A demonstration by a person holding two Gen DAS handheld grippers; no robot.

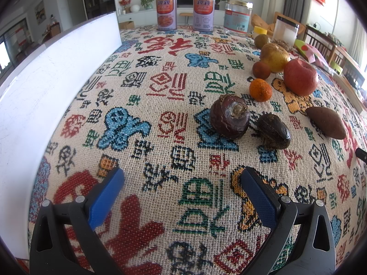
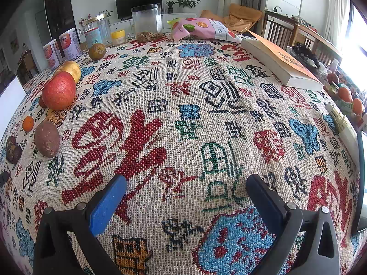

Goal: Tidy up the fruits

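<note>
Left gripper: jaws spread wide, blue pads facing each other, nothing between them. It hangs over the patterned woven tablecloth.

Right gripper: jaws equally wide apart, nothing held, over bare cloth.

Fruit positions, left wrist view, near to far:
- Two dark brown water chestnuts at 1 o'clock from the left gripper: the larger and the smaller lie just beside each other; contact cannot be confirmed.
- A brown oval fruit at 2 o'clock, apart from the chestnuts.
- A small orange beyond the larger chestnut.
- A red apple to the right of the orange.
- A small reddish-brown fruit and a yellow pear behind these, the pear touching the apple.
- A greenish-brown fruit farthest.

A white board stands along the table edge from 9 to 11 o'clock. Two printed cans and a clear jar stand at the far edge at 12 o'clock.

Right wrist view: the fruit row runs along 9 to 11 o'clock; a book lies at 1 o'clock.
</note>
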